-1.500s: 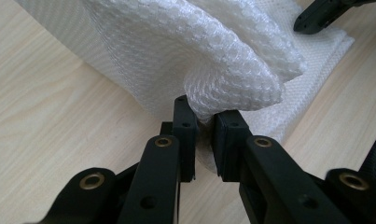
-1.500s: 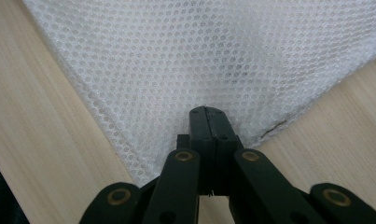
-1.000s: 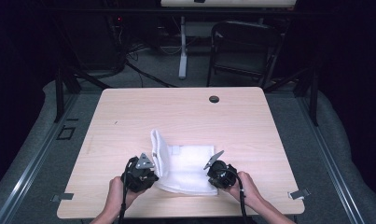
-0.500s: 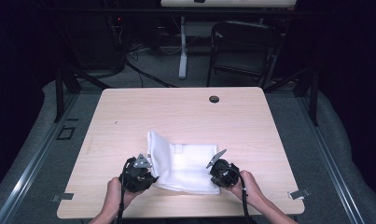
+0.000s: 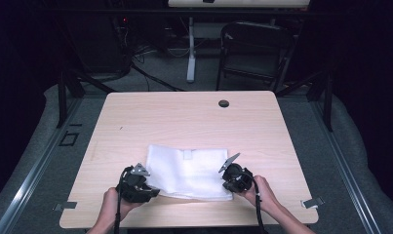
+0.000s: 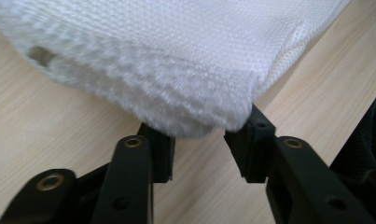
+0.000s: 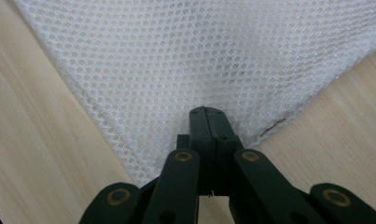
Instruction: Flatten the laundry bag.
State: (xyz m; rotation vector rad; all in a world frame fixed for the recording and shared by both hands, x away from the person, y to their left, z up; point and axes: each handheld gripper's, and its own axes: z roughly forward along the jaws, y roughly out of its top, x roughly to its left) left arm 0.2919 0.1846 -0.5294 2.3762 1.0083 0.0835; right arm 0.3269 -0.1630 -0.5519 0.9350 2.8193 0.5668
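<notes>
While both hands rest low at the counter's (image 5: 135, 117) near edge, the left gripper (image 6: 199, 140) has just been opening, its fingers released from the white mesh cloth (image 5: 189, 168); the right gripper (image 7: 209, 123) stays clenched on it.

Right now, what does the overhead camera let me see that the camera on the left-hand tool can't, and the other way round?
The high view takes in the whole wooden table, the white mesh cloth spread flat, both hands, the right gripper at the cloth's right corner, and a chair behind the table.

The left gripper view shows the left gripper close up: its jaws have just been opening and stand apart, with a folded cloth corner bulging just above the gap, no pad pressing it. The weave is plain.

Both show the cloth, the table and the left gripper.
</notes>
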